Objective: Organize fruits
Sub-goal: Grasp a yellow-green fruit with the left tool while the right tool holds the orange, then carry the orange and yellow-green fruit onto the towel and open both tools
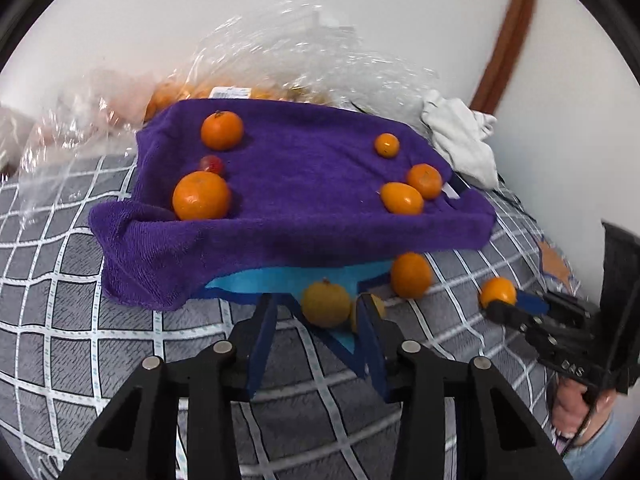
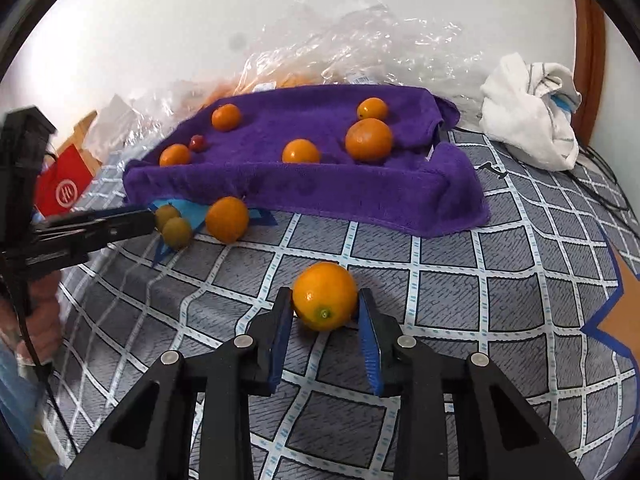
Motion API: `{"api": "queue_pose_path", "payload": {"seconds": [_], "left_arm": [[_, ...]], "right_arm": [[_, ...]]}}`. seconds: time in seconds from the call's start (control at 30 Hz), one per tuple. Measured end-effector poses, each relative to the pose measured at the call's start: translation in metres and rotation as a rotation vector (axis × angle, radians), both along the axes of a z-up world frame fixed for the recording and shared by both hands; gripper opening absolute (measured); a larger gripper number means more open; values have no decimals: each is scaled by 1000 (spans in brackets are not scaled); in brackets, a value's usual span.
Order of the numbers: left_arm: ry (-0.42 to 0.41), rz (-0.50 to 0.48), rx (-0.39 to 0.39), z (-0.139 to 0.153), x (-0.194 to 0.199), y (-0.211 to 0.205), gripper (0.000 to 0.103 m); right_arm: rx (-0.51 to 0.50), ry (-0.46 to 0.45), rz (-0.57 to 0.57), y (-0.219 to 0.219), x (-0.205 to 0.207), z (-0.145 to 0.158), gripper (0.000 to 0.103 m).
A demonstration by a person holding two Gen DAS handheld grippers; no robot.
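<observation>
Purple terry towel [image 2: 360,196] draped over a raised tray on the grey grid-pattern bedspread [image 2: 460,292], six small fruits on top: five orange citrus and one small red fruit [image 2: 197,143]. Right gripper [image 2: 325,312] pinches a round orange citrus fruit [image 2: 324,296] just above the bedspread, in front of the towel. Left gripper [image 1: 318,308] jaws spread around a yellowish citrus fruit [image 1: 325,305], a second one just beside it by the towel's edge. Another loose orange fruit [image 1: 411,275] nearby.
</observation>
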State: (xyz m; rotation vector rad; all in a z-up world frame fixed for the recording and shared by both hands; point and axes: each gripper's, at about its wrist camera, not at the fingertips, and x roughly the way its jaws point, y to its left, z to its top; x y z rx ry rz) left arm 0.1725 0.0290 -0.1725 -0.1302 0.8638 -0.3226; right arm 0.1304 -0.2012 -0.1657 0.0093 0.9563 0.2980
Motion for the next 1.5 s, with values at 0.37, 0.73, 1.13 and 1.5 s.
{"api": "queue_pose_path", "payload": {"seconds": [0.37, 0.73, 1.13, 1.5], "left_arm": [[17, -59, 58, -12, 13, -23, 35], [-9, -36, -17, -8, 8, -8, 26], [-100, 64, -79, 5, 2, 11, 26], [-181, 149, -87, 18, -2, 30, 26]], "right_arm": [[24, 19, 0, -1, 2, -2, 32], [9, 22, 1, 2, 3, -4, 32], [81, -7, -57, -15, 0, 2, 32], [130, 25, -95, -22, 12, 22, 32]]}}
